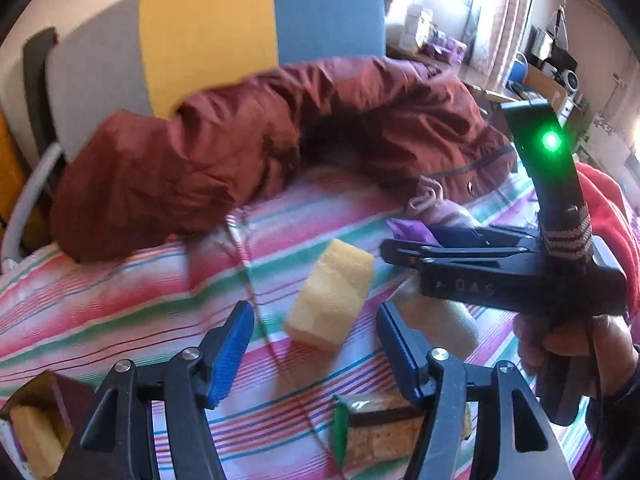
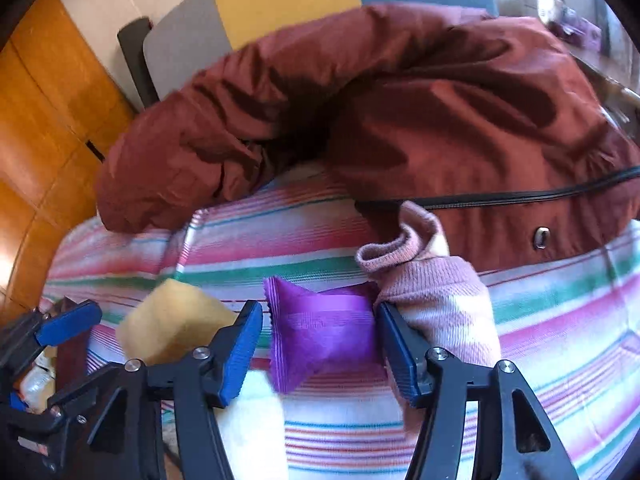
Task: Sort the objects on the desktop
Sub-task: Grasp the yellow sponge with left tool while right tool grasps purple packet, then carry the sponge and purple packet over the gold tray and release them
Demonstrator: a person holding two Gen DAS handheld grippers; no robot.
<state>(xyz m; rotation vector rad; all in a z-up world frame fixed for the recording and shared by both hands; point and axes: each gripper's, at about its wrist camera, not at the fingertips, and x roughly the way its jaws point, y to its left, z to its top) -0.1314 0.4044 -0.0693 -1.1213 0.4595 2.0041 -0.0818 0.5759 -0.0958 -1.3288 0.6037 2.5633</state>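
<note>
My left gripper (image 1: 316, 346) is open, tilted down over the striped cloth (image 1: 120, 312). A yellow wrapped packet (image 1: 332, 298) lies just beyond its blue pads, touching neither. My right gripper (image 2: 320, 344) is also open. A purple packet (image 2: 320, 332) lies between its jaws, against the right pad, with a strip of cloth showing at the left pad. In the left wrist view the right gripper (image 1: 400, 252) reaches in from the right, at the purple packet (image 1: 412, 232). The right wrist view shows the yellow packet (image 2: 172, 320) to the left.
A snack bar (image 1: 380, 424) with a green end lies under my left gripper. An open box (image 1: 36, 420) holding yellow packets sits at lower left. A pink sock (image 2: 440, 292) touches the purple packet. A red-brown jacket (image 2: 400, 100) covers the far side. A hand (image 1: 560, 344) grips the right gripper's handle.
</note>
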